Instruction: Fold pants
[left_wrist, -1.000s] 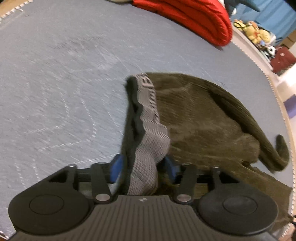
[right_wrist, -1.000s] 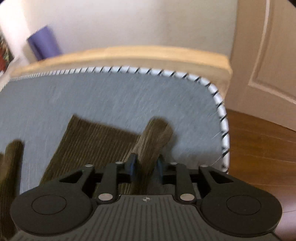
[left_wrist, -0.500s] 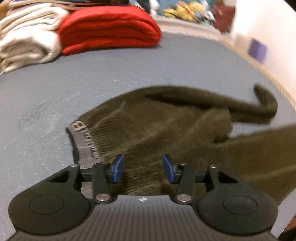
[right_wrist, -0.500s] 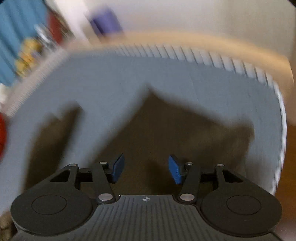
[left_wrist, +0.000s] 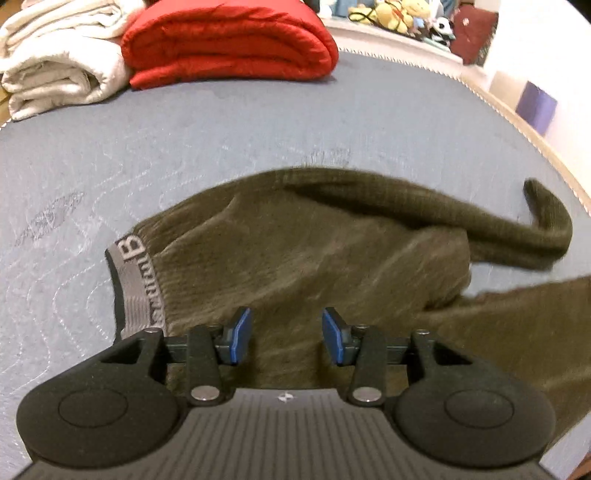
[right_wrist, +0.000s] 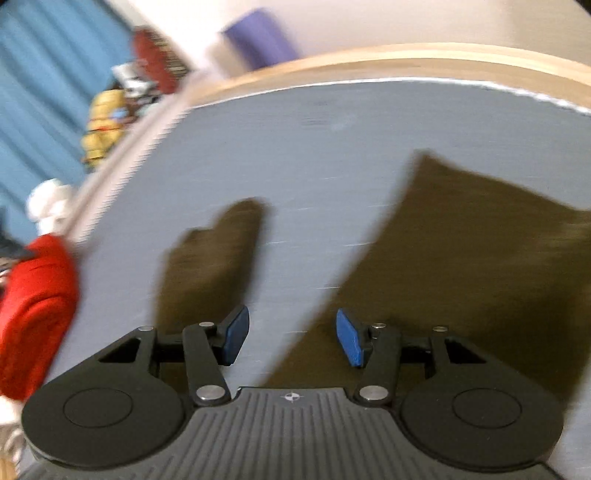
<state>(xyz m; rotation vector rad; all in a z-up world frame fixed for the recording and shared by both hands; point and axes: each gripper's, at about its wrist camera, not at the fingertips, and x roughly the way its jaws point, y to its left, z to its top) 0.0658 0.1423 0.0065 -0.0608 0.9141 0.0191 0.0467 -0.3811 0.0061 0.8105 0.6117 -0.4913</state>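
Olive ribbed pants (left_wrist: 314, 251) lie rumpled on the grey mattress (left_wrist: 184, 155). Their grey waistband (left_wrist: 138, 280) is at the left. One leg is bunched and curls at the far right; the other runs off to the right. My left gripper (left_wrist: 284, 334) is open and empty, just above the seat of the pants. In the blurred right wrist view, my right gripper (right_wrist: 291, 334) is open and empty over bare mattress between the two leg ends (right_wrist: 480, 258), (right_wrist: 214, 258).
A folded red blanket (left_wrist: 229, 40) and a folded white blanket (left_wrist: 55, 62) lie at the far side of the mattress. Stuffed toys (left_wrist: 388, 11) sit beyond it. The mattress edge with its wooden frame (right_wrist: 406, 62) is close ahead of the right gripper.
Both grippers have opened and let go: the left released the waistband, the right released a leg end. Both have since swung to the left; the pants now lie flat.
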